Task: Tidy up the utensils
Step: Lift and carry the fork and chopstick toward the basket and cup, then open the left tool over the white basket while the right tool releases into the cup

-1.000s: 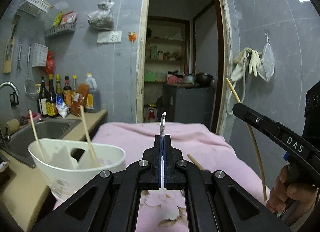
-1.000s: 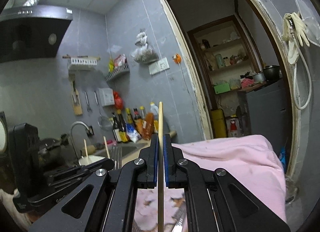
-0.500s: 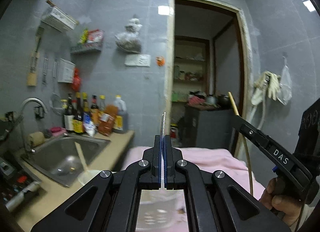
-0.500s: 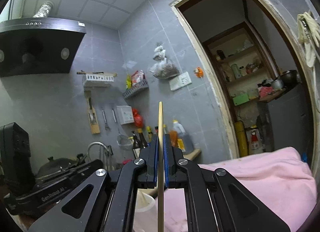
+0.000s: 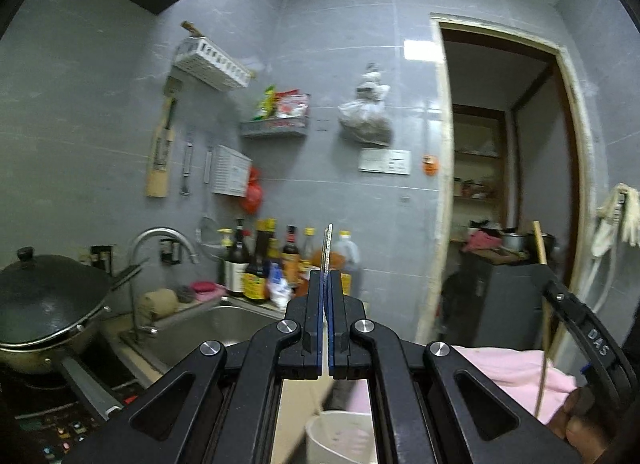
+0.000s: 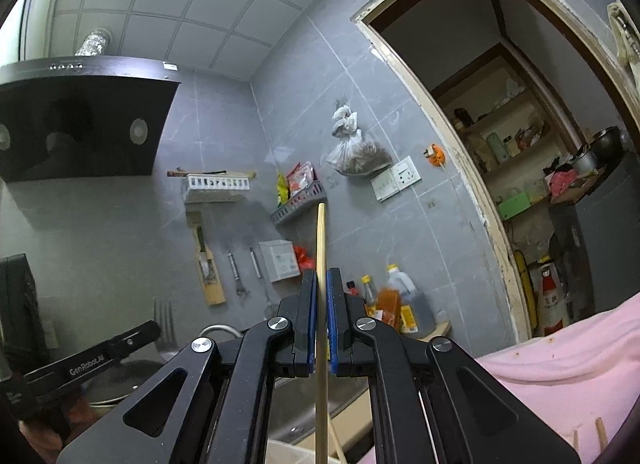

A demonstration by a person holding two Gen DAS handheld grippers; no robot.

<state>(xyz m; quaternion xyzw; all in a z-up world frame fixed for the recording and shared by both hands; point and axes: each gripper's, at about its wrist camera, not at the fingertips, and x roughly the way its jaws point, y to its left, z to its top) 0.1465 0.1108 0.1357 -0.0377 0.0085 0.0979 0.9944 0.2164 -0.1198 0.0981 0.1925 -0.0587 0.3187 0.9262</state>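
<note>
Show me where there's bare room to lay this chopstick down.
The barest patch is the pink cloth, open across its middle, above the two chopstick ends at its near edge. The sink basin, between the wok and the bottles, also looks free. It is crowded at the bottles' counter corner and on the wok's side.

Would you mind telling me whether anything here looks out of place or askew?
Nothing looks spilled or damaged. The only stray items are two chopsticks lying loose on the pink cloth, apart from the white cup below the grippers.
</note>
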